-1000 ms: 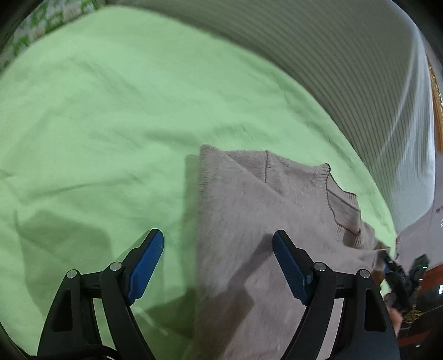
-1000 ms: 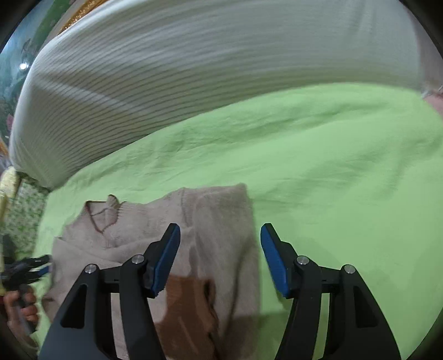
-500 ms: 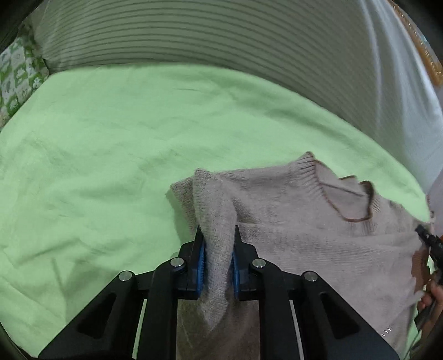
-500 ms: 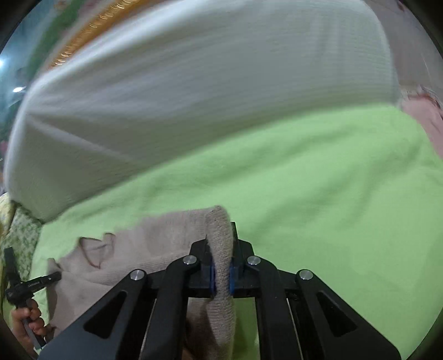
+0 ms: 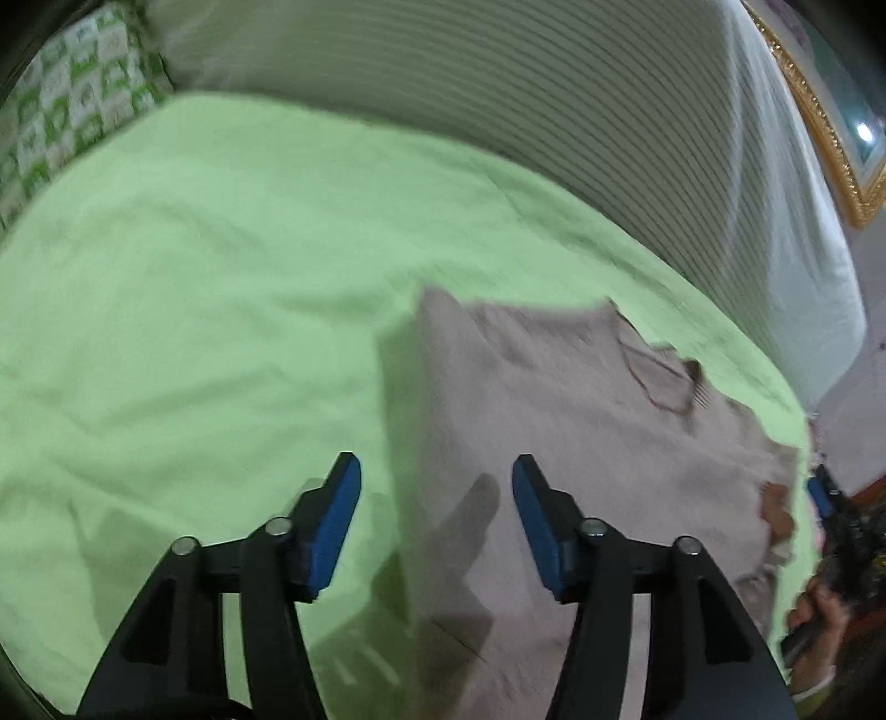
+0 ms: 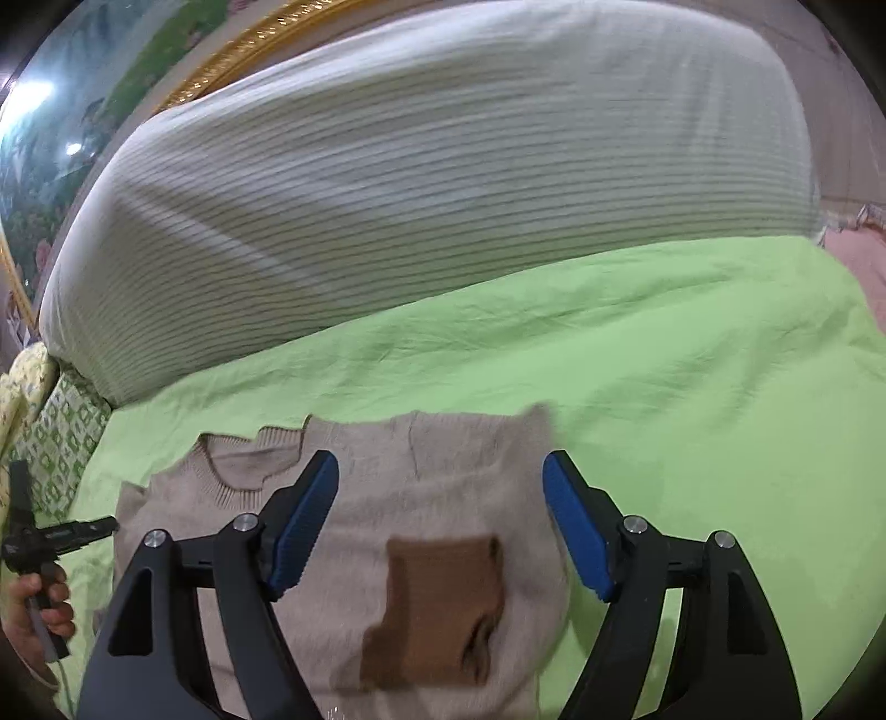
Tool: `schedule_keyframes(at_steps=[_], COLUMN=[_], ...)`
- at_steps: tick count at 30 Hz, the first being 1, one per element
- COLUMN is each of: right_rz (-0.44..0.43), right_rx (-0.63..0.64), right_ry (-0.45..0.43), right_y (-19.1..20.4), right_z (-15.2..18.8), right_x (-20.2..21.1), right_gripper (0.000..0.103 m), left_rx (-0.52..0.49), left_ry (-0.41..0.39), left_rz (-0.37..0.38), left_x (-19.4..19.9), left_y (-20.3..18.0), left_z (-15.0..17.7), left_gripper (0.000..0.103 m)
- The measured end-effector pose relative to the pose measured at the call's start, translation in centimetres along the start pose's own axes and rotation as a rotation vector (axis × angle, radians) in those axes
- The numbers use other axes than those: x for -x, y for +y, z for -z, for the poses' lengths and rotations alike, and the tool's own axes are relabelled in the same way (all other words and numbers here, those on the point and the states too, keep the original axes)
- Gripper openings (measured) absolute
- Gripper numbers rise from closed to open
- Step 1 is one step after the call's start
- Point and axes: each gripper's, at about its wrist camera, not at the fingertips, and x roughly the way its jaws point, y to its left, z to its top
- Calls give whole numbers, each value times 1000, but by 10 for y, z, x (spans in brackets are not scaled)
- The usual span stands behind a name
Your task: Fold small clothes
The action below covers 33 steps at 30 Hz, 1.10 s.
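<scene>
A small beige knit sweater point(image 5: 554, 421) lies flat on the green bed sheet point(image 5: 194, 304), sides folded in. In the right wrist view the sweater point(image 6: 415, 487) shows a brown patch point(image 6: 437, 603) and its neckline at the upper left. My left gripper point(image 5: 437, 515) is open and empty, hovering over the sweater's left edge. My right gripper point(image 6: 440, 515) is open and empty, above the sweater's right part. The left gripper also shows in the right wrist view point(image 6: 61, 540), held by a hand.
A large striped white pillow point(image 6: 432, 183) lies behind the sheet point(image 6: 692, 387). A green patterned cushion point(image 5: 66, 111) sits at the far left. A gold picture frame point(image 6: 238, 50) is on the wall. A pink cloth point(image 6: 864, 260) lies at the far right.
Both grippers were shut on the sweater's edges half a second ago. Both have let go and opened, and the sweater has dropped flat on the sheet.
</scene>
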Motion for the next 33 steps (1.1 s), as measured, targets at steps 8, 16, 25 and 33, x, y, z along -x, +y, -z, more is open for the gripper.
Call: schedule_keyframes(at_steps=[8, 16, 25, 33], right_rz=[-4, -119, -246, -94], right_rx=[-53, -46, 48, -105], right_ry=[9, 39, 142, 99], right_y=[-2, 8, 50, -1], right_z=[29, 33, 65, 51], right_x=[20, 27, 42, 45], right_gripper=[77, 77, 77, 54], left_rx=[-116, -70, -422, -665], left_ry=[27, 14, 4, 92], left_rz=[-69, -98, 113, 197], left_x=[-35, -3, 27, -27], left_y=[-28, 6, -114, -238], left_z=[22, 17, 48, 92], left_gripper=[19, 37, 63, 63])
